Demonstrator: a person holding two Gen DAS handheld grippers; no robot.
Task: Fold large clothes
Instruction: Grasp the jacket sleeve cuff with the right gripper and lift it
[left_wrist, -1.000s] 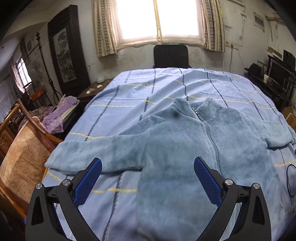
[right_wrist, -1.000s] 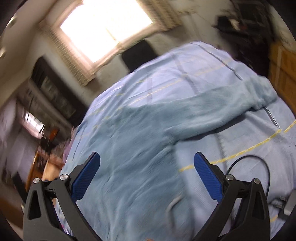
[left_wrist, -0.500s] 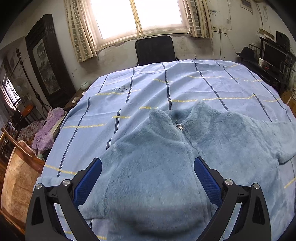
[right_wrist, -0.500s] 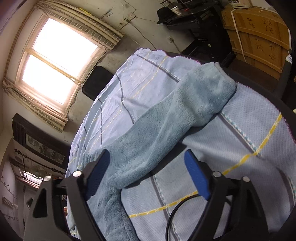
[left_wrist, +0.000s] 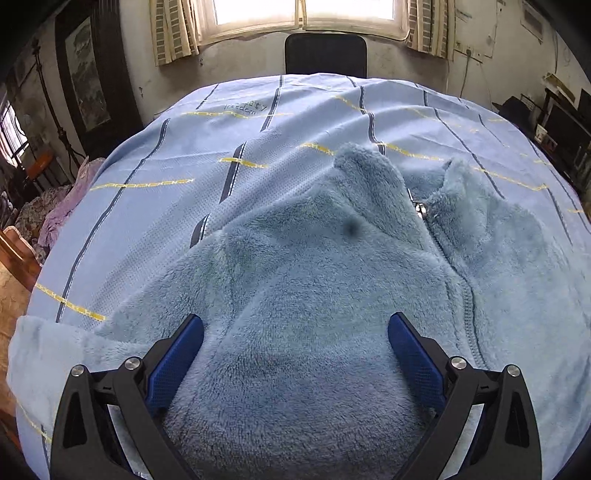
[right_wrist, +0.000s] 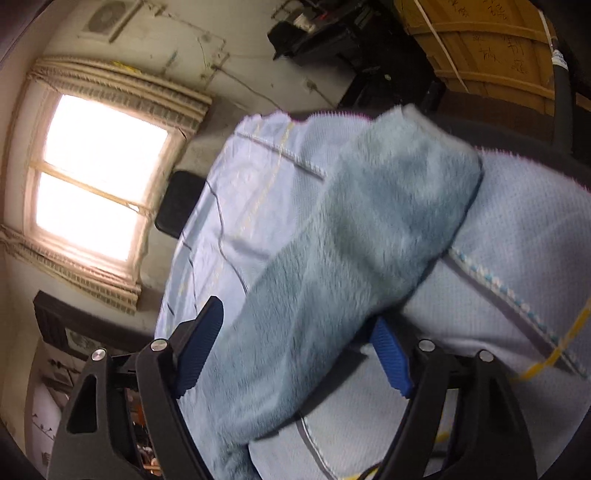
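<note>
A fluffy light-blue zip jacket (left_wrist: 332, 280) lies front up on a blue striped bedsheet (left_wrist: 221, 140), collar toward the window. My left gripper (left_wrist: 295, 332) is open, low over the jacket's left chest and shoulder, jaws wide on either side of the fleece. In the right wrist view the jacket's right sleeve (right_wrist: 362, 229) stretches toward the bed's edge. My right gripper (right_wrist: 299, 328) is open with the sleeve lying between its jaws, which stand apart and do not pinch it.
A black chair (left_wrist: 325, 53) stands under the window at the bed's far side. Wooden furniture and piled clothes (left_wrist: 55, 206) sit on the left. A desk with dark equipment (right_wrist: 332, 33) and a wooden cabinet (right_wrist: 480, 48) lie beyond the right bed edge.
My left gripper has moved forward and down, close over the jacket's chest. My right gripper has swung right and advanced along the sleeve, which now lies between its jaws.
</note>
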